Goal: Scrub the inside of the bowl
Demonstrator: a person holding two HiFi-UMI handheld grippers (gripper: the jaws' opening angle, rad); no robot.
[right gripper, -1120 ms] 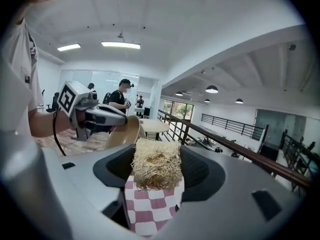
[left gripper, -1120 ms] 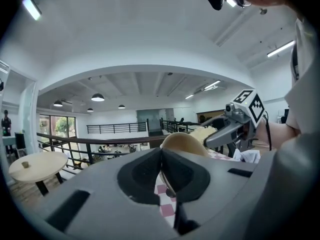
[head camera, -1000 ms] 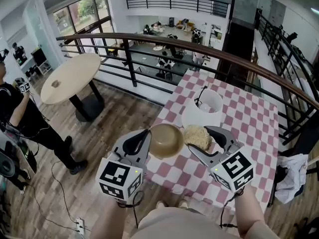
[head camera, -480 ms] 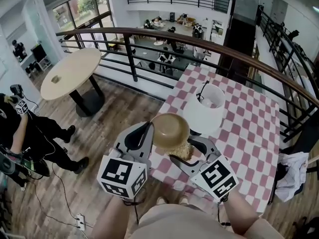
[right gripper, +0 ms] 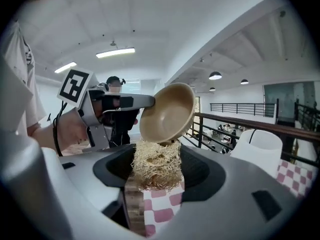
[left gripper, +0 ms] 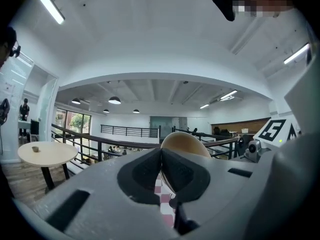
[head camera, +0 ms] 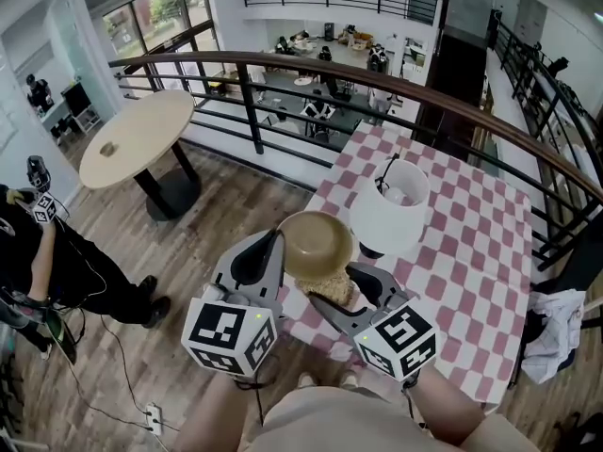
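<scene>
A tan bowl (head camera: 317,242) hangs in the air over the near left edge of the checked table (head camera: 471,243). My left gripper (head camera: 279,245) is shut on its rim and holds it tilted. In the left gripper view the bowl's (left gripper: 186,140) edge stands between the closed pads. My right gripper (head camera: 336,292) is shut on a straw-coloured loofah scrubber (head camera: 329,286) just below the bowl. In the right gripper view the scrubber (right gripper: 156,166) sits right under the bowl's (right gripper: 168,114) lower rim, and the bowl's inside faces this camera. Whether they touch I cannot tell.
A white bucket (head camera: 390,212) with a dark tool in it stands on the table just beyond the bowl. Behind runs a dark railing (head camera: 283,64). A round wooden table (head camera: 141,139) and a person (head camera: 38,252) are on the wood floor at left. White cloth (head camera: 551,332) hangs at right.
My right gripper has moved left and down with the scrubber, from the bowl's right side to just beneath it. The bowl is held a little more tilted. The person at left has shifted.
</scene>
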